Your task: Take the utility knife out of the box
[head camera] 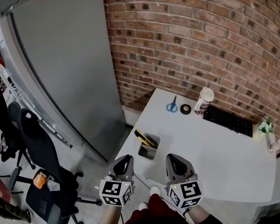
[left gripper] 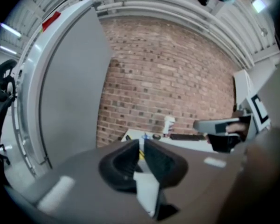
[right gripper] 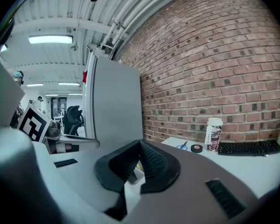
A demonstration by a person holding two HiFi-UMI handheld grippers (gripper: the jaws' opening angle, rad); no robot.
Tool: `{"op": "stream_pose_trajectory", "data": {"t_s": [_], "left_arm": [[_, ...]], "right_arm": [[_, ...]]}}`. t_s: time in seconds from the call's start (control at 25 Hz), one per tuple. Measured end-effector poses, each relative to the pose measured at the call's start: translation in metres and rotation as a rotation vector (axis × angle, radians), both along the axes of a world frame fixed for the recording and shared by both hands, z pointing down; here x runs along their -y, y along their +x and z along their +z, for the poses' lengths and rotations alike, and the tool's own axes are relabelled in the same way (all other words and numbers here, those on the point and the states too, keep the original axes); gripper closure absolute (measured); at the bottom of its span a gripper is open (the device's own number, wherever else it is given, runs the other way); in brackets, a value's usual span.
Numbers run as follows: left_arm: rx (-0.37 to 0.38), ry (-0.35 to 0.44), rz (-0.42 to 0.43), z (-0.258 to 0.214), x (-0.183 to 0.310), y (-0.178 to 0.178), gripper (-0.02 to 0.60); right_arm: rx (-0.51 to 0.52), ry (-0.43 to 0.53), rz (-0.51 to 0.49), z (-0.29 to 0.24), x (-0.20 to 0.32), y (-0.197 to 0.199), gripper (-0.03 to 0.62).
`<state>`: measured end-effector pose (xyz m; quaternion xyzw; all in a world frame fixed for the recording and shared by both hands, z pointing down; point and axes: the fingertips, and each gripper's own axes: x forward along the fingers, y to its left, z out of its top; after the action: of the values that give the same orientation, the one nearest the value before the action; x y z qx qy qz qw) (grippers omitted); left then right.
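Head view: utility knife (head camera: 145, 139), yellow and black, sits in the small grey box (head camera: 148, 154) near the edge of the white table (head camera: 214, 162). Its long axis runs diagonally, upper-left to lower-right, and it lies across the box's open top. Cannot tell which end is the blade. Left gripper (head camera: 125, 160) and right gripper (head camera: 176, 160) hover side by side on the near side of the box. The knife is ahead of both and touches neither, and it is closer to the left one.

Left gripper view: jaws are slightly apart with a narrow slit between the pads and nothing clamped. A yellow sliver of the knife (left gripper: 141, 154) shows through the slit, so it is roughly in line with this gripper.

Right gripper view: jaw tips are together and hold nothing. A bit of yellow knife (right gripper: 139, 165) shows low between the jaws, farther off on the table.
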<state>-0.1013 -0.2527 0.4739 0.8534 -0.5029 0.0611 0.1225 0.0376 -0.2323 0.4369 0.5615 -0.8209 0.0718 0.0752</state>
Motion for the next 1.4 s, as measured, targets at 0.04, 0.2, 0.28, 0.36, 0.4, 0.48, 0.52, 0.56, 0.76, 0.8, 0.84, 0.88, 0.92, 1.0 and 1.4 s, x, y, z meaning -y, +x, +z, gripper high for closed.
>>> {"op": "stream_pose_trajectory", "data": {"t_s": [0.04, 0.2, 0.28, 0.36, 0.4, 0.48, 0.52, 0.56, 0.76, 0.8, 0.84, 0.88, 0.92, 1.0, 1.4], "left_arm": [[0.0, -0.007, -0.002, 0.003, 0.005, 0.001, 0.547], [-0.007, -0.044, -0.008, 0.014, 0.022, 0.009, 0.523], [-0.009, -0.063, -0.005, 0.02, 0.03, 0.013, 0.506], [-0.007, -0.082, -0.003, 0.026, 0.039, 0.017, 0.487], [-0.007, -0.092, -0.003, 0.029, 0.043, 0.018, 0.479], [-0.004, -0.111, -0.004, 0.035, 0.05, 0.022, 0.467], [-0.002, -0.118, -0.005, 0.037, 0.054, 0.023, 0.462], [0.001, -0.126, -0.005, 0.04, 0.057, 0.025, 0.457], [0.01, -0.159, -0.004, 0.051, 0.074, 0.032, 0.436], [0.012, -0.166, -0.002, 0.053, 0.077, 0.033, 0.433], [0.013, -0.176, -0.001, 0.056, 0.08, 0.034, 0.426], [0.014, -0.185, -0.001, 0.058, 0.082, 0.035, 0.419], [0.013, -0.194, -0.002, 0.061, 0.084, 0.037, 0.413], [0.011, -0.208, -0.002, 0.065, 0.089, 0.039, 0.409], [0.01, -0.255, 0.014, 0.081, 0.111, 0.052, 0.4]], "right_arm": [[0.001, -0.003, -0.001, 0.001, 0.004, 0.001, 0.586], [0.003, -0.017, 0.0, 0.006, 0.018, 0.008, 0.586], [0.002, -0.022, -0.001, 0.009, 0.025, 0.011, 0.586], [0.002, -0.028, -0.003, 0.011, 0.033, 0.012, 0.586], [0.003, -0.031, -0.004, 0.012, 0.036, 0.013, 0.586], [0.003, -0.038, -0.006, 0.015, 0.042, 0.015, 0.586], [0.003, -0.041, -0.008, 0.016, 0.045, 0.016, 0.586], [0.003, -0.043, -0.01, 0.017, 0.047, 0.017, 0.586], [0.0, -0.054, -0.016, 0.022, 0.059, 0.021, 0.586], [0.0, -0.059, -0.018, 0.024, 0.061, 0.022, 0.586], [0.001, -0.064, -0.021, 0.026, 0.063, 0.022, 0.586], [0.001, -0.069, -0.023, 0.027, 0.064, 0.022, 0.586], [0.002, -0.074, -0.025, 0.029, 0.066, 0.022, 0.586], [0.004, -0.079, -0.027, 0.032, 0.07, 0.023, 0.586], [0.01, -0.105, -0.019, 0.041, 0.086, 0.032, 0.586]]}}
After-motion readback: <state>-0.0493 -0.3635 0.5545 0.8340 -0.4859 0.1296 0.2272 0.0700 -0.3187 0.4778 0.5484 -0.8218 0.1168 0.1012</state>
